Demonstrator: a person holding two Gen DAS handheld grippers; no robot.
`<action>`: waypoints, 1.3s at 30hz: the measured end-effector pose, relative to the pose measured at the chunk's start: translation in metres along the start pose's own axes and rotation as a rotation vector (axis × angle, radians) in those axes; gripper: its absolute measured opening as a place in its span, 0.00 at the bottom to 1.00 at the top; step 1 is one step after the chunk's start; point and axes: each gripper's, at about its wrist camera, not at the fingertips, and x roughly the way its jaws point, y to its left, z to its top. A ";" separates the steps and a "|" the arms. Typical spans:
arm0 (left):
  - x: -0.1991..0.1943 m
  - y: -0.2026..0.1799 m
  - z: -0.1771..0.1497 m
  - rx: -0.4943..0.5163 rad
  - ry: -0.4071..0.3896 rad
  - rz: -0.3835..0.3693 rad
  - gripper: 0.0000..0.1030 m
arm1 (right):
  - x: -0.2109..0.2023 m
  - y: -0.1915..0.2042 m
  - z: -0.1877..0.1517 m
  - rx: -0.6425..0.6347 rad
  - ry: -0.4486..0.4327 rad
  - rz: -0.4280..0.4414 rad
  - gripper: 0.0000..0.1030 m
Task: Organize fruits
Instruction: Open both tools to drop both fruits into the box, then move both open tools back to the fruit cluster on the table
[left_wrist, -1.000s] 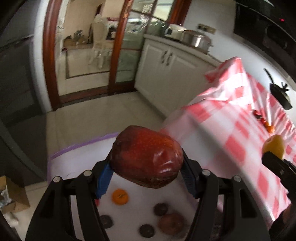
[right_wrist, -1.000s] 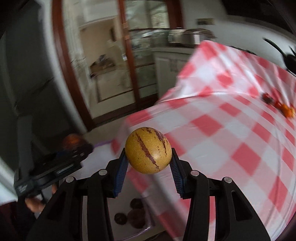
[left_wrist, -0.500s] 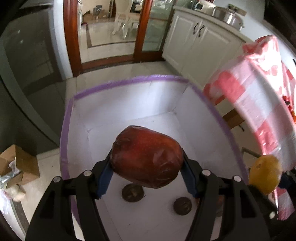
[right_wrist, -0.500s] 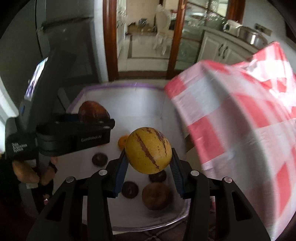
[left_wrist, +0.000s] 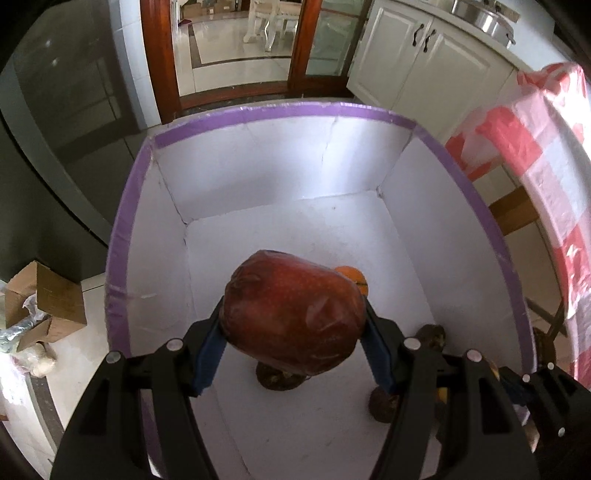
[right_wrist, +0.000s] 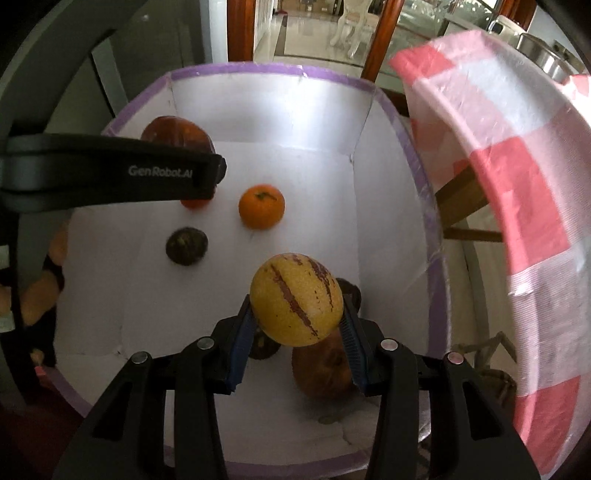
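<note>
My left gripper (left_wrist: 291, 343) is shut on a large red apple in clear wrap (left_wrist: 293, 317), held above the inside of a white box with a purple rim (left_wrist: 280, 110). My right gripper (right_wrist: 295, 328) is shut on a yellow melon with purple stripes (right_wrist: 295, 299), held over the same box (right_wrist: 266, 68). The left gripper (right_wrist: 207, 173) with its apple (right_wrist: 173, 127) shows at the left of the right wrist view. On the box floor lie an orange (right_wrist: 261, 206), a dark round fruit (right_wrist: 186, 245) and a brown fruit (right_wrist: 321, 373).
A table with a red and white checked cloth (right_wrist: 517, 184) stands right beside the box. A cardboard carton (left_wrist: 44, 302) sits on the tiled floor to the left. White cabinets (left_wrist: 424, 62) and a glass door (left_wrist: 236, 40) lie beyond.
Both grippers have swung from the table to above the box and come lower into it, each still holding its fruit.
</note>
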 end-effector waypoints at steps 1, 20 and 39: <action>0.001 0.000 0.001 0.003 0.006 0.006 0.66 | 0.002 -0.001 -0.001 0.003 0.010 0.000 0.44; -0.026 0.009 0.007 -0.067 -0.153 -0.019 0.92 | -0.018 -0.001 0.000 0.008 -0.072 -0.026 0.73; -0.122 -0.083 0.053 0.089 -0.481 -0.095 0.98 | -0.163 -0.091 -0.003 0.365 -0.499 -0.114 0.81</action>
